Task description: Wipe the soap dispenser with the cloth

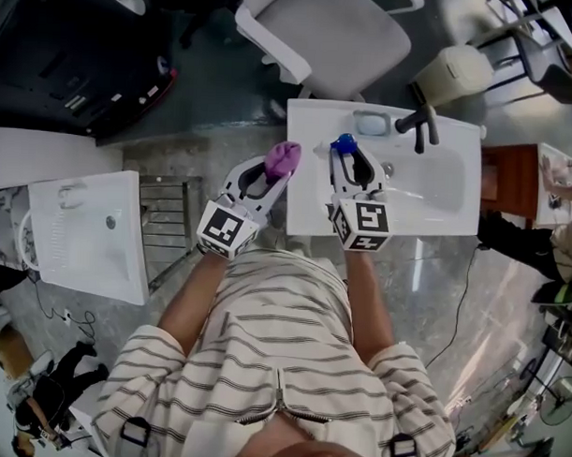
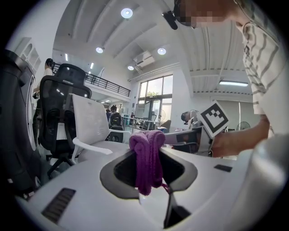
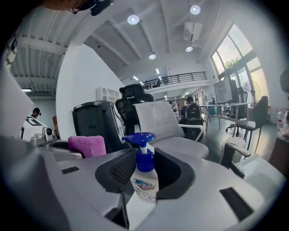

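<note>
The soap dispenser point(image 3: 144, 182) stands upright in your right gripper point(image 3: 143, 155). Its jaws are part-way apart and closed against the clear bottle below the blue pump head point(image 3: 140, 137), and they hold it over the near left corner of the white washbasin point(image 1: 446, 196). The purple cloth point(image 2: 148, 155) is bunched and pinched in your left gripper point(image 2: 149, 149), whose jaws are drawn in tight on it, with a fold hanging down behind the tips. In the head view the cloth sits just beside the dispenser, to its left, but does not touch it, so I judge the wiping has not begun. The bottle is smooth and is gripped on two sides only. A hard sideways push from the cloth could twist it in the jaws or slide it out, and it would drop onto the basin or past its edge to the floor. Bearing down on the pump head could squirt soap. The cloth is held only by a wad, so dragging it against the bottle may tug it loose. By count there is one dispenser, one cloth and two grippers. There is one faucet point(image 1: 419, 124) on the washbasin, a second basin point(image 1: 80, 234) well apart at your left, and one white office chair point(image 1: 321, 32) beyond.
</note>
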`<act>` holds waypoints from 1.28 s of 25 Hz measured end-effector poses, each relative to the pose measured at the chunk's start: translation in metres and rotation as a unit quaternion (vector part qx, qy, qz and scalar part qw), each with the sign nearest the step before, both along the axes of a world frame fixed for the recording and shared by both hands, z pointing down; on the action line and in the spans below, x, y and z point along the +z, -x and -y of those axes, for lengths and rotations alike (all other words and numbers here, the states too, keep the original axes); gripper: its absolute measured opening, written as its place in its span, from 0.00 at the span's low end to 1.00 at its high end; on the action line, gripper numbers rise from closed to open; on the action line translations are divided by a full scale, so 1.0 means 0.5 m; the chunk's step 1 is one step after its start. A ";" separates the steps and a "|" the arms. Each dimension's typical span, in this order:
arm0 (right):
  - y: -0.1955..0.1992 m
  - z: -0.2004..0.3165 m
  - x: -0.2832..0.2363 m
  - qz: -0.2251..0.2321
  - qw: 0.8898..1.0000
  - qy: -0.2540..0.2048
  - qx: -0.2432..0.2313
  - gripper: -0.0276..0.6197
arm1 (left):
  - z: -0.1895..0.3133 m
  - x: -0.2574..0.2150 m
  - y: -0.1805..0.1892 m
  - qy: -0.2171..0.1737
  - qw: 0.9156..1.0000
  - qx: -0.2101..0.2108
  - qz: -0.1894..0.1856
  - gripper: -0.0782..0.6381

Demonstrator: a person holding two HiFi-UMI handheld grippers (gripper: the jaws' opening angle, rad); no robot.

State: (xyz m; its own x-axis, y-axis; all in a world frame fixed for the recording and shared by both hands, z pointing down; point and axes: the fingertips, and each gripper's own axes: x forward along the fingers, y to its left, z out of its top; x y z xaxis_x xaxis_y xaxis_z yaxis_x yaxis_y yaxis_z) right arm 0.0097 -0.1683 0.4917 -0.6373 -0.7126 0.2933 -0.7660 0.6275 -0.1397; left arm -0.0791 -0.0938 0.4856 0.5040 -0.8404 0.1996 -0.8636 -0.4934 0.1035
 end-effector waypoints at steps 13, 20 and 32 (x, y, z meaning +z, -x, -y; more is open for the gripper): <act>0.049 0.087 0.115 -0.041 0.999 0.014 -0.002 0.25 | 0.025 0.041 0.020 0.027 0.999 -0.005 -0.016 0.27; 0.066 0.132 0.174 -0.060 0.998 0.027 -0.007 0.25 | 0.036 0.061 0.019 0.041 0.999 -0.006 -0.025 0.27; 0.092 0.159 0.232 -0.092 0.995 0.034 -0.028 0.25 | 0.048 0.085 0.019 0.057 0.998 -0.001 -0.029 0.27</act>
State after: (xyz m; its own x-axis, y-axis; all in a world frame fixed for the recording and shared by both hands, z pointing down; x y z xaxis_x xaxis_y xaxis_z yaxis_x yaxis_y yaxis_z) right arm -0.0366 -0.2478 0.6075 -0.6066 -0.6519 0.4550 -0.7463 0.6641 -0.0435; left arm -0.0884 -0.1179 0.5279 0.5163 -0.8147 0.2641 -0.8553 -0.4746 0.2080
